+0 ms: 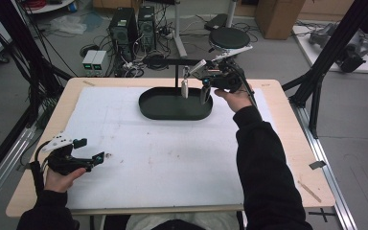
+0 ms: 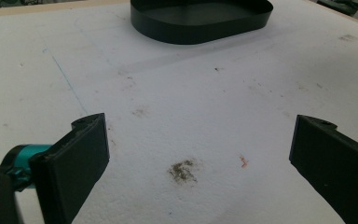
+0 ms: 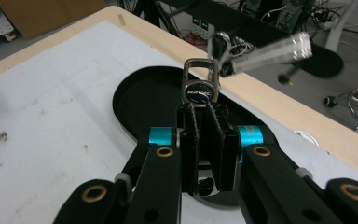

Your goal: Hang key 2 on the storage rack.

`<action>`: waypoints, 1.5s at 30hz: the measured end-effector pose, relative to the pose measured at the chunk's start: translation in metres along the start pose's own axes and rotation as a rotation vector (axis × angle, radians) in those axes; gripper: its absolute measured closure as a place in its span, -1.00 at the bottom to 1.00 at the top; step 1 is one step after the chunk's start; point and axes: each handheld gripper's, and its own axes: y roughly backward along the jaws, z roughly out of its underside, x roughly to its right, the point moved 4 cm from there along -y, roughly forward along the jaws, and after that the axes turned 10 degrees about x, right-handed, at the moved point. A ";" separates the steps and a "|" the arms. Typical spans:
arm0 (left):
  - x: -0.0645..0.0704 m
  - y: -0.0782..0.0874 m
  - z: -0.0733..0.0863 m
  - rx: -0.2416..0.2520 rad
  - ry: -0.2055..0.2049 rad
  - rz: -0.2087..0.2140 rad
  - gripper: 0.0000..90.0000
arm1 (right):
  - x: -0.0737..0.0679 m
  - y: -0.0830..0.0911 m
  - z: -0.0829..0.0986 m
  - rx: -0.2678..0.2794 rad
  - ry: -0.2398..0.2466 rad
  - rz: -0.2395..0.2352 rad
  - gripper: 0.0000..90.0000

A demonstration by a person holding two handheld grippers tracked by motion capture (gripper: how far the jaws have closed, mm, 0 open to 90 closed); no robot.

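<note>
My right gripper point(image 3: 200, 112) is shut on a keychain point(image 3: 198, 91) with a dark round tag and a metal clasp on top. A pale, blurred cylinder point(image 3: 270, 50) hangs from the clasp. In the high view that gripper point(image 1: 204, 91) hovers over the right end of the black oval tray point(image 1: 172, 114), and the pale piece point(image 1: 184, 87) dangles beside the thin post of a black stand point(image 1: 172, 62). My left gripper point(image 1: 90, 149) rests low at the front left of the white mat, open, with nothing between its jaws point(image 2: 200, 135).
The white mat point(image 1: 172, 153) covers most of the wooden table and carries small stains point(image 2: 182, 170). The tray point(image 2: 200, 23) lies far ahead of the left gripper. Black frame struts, computers and cables stand on the floor beyond the table.
</note>
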 end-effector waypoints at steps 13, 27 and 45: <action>-0.001 0.001 -0.001 0.007 0.004 -0.002 -0.89 | -0.019 -0.035 -0.022 -0.015 0.032 -0.046 0.87; -0.002 0.000 0.000 0.010 0.009 -0.002 -0.88 | -0.034 -0.064 -0.034 -0.027 0.063 -0.063 0.87; -0.001 -0.001 0.000 0.001 0.006 -0.001 -0.88 | -0.032 -0.099 -0.023 -0.018 0.070 0.026 0.86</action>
